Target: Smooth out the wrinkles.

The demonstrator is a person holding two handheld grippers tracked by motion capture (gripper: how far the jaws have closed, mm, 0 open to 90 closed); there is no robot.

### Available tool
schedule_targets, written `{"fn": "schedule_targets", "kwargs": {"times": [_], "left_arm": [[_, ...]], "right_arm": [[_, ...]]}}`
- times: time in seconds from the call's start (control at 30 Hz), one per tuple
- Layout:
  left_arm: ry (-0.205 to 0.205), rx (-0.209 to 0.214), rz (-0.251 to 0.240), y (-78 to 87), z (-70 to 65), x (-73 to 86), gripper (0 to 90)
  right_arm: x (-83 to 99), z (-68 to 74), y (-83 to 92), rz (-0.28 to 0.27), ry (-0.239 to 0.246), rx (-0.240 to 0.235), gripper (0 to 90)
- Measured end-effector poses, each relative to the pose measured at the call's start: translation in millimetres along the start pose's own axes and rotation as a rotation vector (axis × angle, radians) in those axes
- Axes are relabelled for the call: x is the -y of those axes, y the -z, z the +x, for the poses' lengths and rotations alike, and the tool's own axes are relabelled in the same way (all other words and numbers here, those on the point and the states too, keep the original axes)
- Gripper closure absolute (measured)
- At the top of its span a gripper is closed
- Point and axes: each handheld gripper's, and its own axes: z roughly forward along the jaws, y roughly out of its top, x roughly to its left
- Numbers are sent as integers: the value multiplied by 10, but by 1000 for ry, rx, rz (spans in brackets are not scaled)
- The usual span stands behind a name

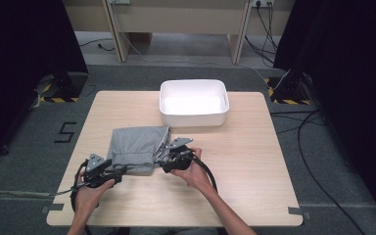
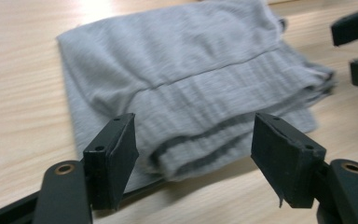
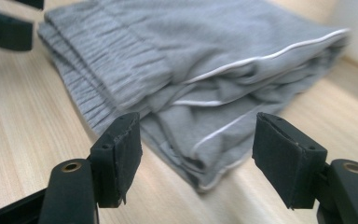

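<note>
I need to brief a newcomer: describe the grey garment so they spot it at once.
Start at the wooden table and find the white tub at its far edge. Just in front of it, slightly left, lies the folded grey garment. It is the only soft cloth item there, with thin white piping along its seams.

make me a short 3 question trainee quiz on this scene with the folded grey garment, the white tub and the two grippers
1. True or false: the left gripper is clamped on the folded grey fabric garment.
2. Where does the white rectangular plastic tub stand? A) on the light wooden table, beyond the garment; B) on the floor; C) on top of the garment.
3. In the right gripper view, what runs along the garment's edges beside the right gripper?

Key
1. False: its jaws stand open, with a folded corner of the garment lying in front of them, not pinched.
2. A.
3. Thin white piping; a ribbed band also shows at the garment's end.
</note>
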Motion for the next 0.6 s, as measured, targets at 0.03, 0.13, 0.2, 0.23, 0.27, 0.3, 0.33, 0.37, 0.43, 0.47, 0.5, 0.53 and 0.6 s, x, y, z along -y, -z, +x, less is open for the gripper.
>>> {"fn": "schedule_targets", "kwargs": {"times": [0.03, 0.13, 0.2, 0.23, 0.27, 0.3, 0.33, 0.37, 0.43, 0.47, 0.5, 0.53, 0.6], "left_arm": [[-9, 6, -3, 13, -39, -11, 302], [-34, 31, 3, 33, -161, -40, 299], [-46, 54, 15, 31, -246, -42, 298], [-48, 62, 20, 27, -270, -38, 298], [-50, 76, 29, 17, -308, -26, 297], [-53, 83, 40, 11, -328, -17, 297], [-53, 91, 47, 0, -354, -2, 297], [-49, 100, 51, -15, -383, 21, 297], [-51, 109, 60, -40, -424, 60, 297], [-50, 112, 65, -55, -447, 86, 297], [-49, 119, 69, -72, -468, 113, 297], [-50, 124, 77, -85, -486, 137, 297], [-49, 127, 84, -108, -511, 171, 296]], "right_arm": [[-5, -20, 38, -6, -5, 5, 333], [-15, -101, 141, -20, -12, 24, 333], [-16, -155, 202, -28, -23, 37, 333], [-14, -189, 238, -31, -30, 44, 333], [-12, -211, 259, -32, -31, 49, 333], [-9, -244, 290, -37, -36, 59, 333], [-7, -261, 310, -39, -41, 63, 333], [-4, -290, 335, -43, -42, 65, 333], [-3, -330, 388, -44, -59, 71, 333], [-4, -355, 408, -50, -60, 77, 333], [-6, -382, 430, -53, -58, 84, 333], [-8, -404, 454, -51, -64, 88, 333], [-15, -451, 494, -57, -69, 98, 334]]}}
